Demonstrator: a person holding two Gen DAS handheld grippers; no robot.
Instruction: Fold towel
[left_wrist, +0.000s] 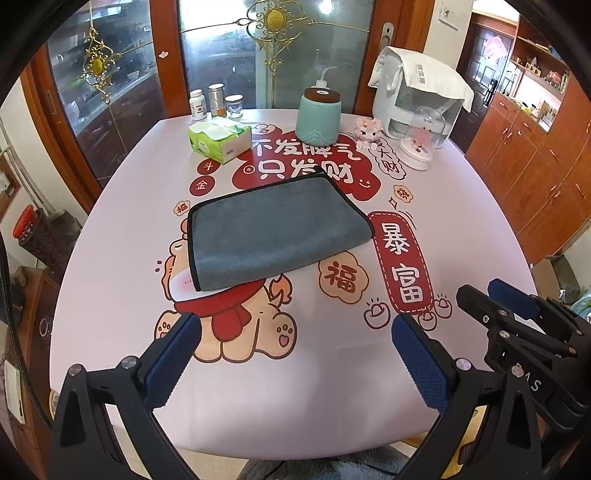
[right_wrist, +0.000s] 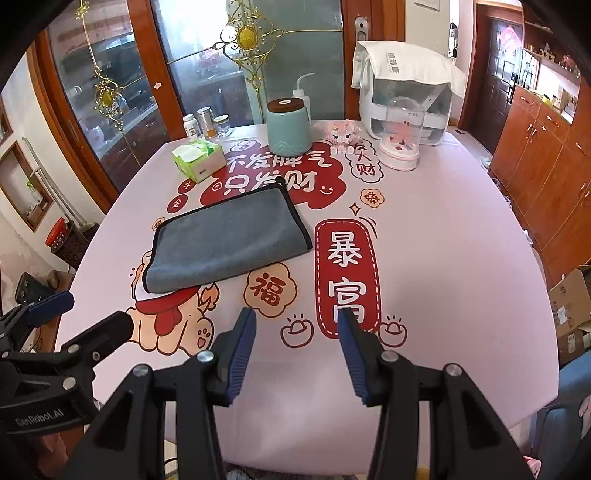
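Grey microfibre towel (left_wrist: 275, 230) lies flat mid-bench, apparently folded already, rounded edge to the right. We hold both grippers back over the near bench edge, well apart from it. Left gripper (left_wrist: 295, 332): jaws wide open, empty. Right gripper (right_wrist: 297, 325): jaws likewise open, empty. Clutter sits along the far side, leaving us working room.

home dining room | glass-door cabinet (left_wrist: 110, 92) | printed tablecloth (left_wrist: 110, 258) | tissue pack (left_wrist: 219, 138)
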